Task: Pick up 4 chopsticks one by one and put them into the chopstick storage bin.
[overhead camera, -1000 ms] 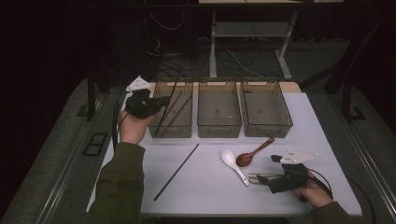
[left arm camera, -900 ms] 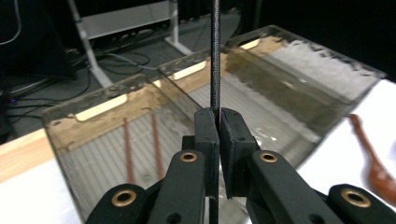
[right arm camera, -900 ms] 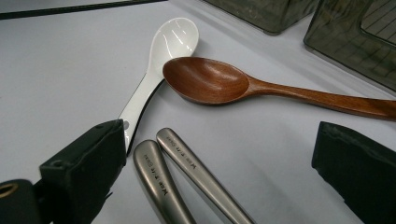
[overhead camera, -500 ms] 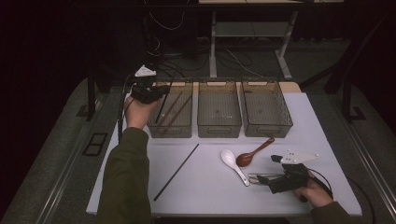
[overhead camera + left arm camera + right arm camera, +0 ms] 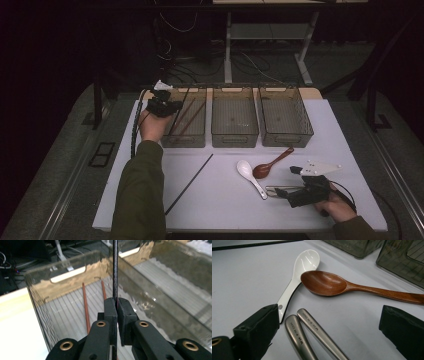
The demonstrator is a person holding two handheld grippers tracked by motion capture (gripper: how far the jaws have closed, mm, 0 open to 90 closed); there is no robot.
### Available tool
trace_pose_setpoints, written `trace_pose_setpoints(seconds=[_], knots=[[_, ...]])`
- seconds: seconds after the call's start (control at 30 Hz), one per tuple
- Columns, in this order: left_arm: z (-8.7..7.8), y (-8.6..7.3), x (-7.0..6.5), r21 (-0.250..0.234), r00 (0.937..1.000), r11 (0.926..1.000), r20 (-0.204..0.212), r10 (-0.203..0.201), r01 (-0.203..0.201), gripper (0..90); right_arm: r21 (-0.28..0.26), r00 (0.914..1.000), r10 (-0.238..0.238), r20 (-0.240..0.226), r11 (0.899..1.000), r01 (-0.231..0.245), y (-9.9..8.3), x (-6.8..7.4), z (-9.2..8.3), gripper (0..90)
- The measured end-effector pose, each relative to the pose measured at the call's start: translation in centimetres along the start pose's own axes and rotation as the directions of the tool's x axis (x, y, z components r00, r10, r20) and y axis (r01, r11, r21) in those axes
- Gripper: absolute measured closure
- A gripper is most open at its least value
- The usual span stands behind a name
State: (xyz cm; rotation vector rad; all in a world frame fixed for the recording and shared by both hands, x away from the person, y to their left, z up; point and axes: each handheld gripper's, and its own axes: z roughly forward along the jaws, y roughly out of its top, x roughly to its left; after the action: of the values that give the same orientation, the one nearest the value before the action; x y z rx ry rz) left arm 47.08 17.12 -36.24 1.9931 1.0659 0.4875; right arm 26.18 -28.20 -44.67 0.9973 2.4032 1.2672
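White tabletop (image 5: 225, 200), dark room behind, three clear bins in a row along the far edge.

Left gripper (image 5: 117, 305) was clamped tight on a black chopstick (image 5: 115, 270), jaws pinching it near one end, held over the left bin (image 5: 186, 141). The stick ran up and away from the jaws toward the bin's far wall. Two reddish-brown chopsticks (image 5: 85, 305) lay on the ribbed floor of that bin.

Risks, as I judged them:
- Long stick, grip close to one end: the free end could clip the bin's rim or far wall and twist in the jaws.
- Released tilted, it could prop against a wall instead of lying flat with the brown pair.
- Thin round stick in flat pads: it could slip if bumped.

Right gripper (image 5: 329, 337) sat low near the front right of the table, jaws wide, straddling two metal handles (image 5: 312, 335) without touching them. White spoon (image 5: 298, 275) and wooden spoon (image 5: 329, 283) lay just beyond, bowls touching or nearly so; closing there could nudge the white spoon's handle.

Room: second black chopstick (image 5: 190, 184) lay diagonally mid-table, well apart from the spoons. Middle bin (image 5: 235, 137) and right bin (image 5: 287, 140) looked empty. The bins stood close side by side, so little lateral slack; open space above them.
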Motion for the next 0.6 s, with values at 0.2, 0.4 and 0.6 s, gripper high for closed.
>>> trace_pose_setpoints(seconds=[0.2, 0.4, 0.6], knots=[[0.6, -1.0, 0.4, 0.036, 0.9998, 0.9992, -0.008, -0.017, 0.018, 85.5, 0.001, 1.0000, 0.000, 0.000, 1.000, 0.000, 0.0, 0.0, 0.0, 3.0], [1.0, -1.5, 0.7, 0.067, 0.9993, 0.9971, -0.013, -0.035, 0.036, 85.2, 0.001, 1.0000, 0.001, 0.001, 1.000, -0.001, 0.0, 0.0, 0.1, 2.9], [1.0, -1.7, 0.7, 0.057, 0.9985, 0.9975, -0.039, -0.038, 0.040, 71.1, 0.001, 1.0000, 0.001, 0.001, 1.000, -0.001, 0.0, 0.0, 0.1, 2.9]])
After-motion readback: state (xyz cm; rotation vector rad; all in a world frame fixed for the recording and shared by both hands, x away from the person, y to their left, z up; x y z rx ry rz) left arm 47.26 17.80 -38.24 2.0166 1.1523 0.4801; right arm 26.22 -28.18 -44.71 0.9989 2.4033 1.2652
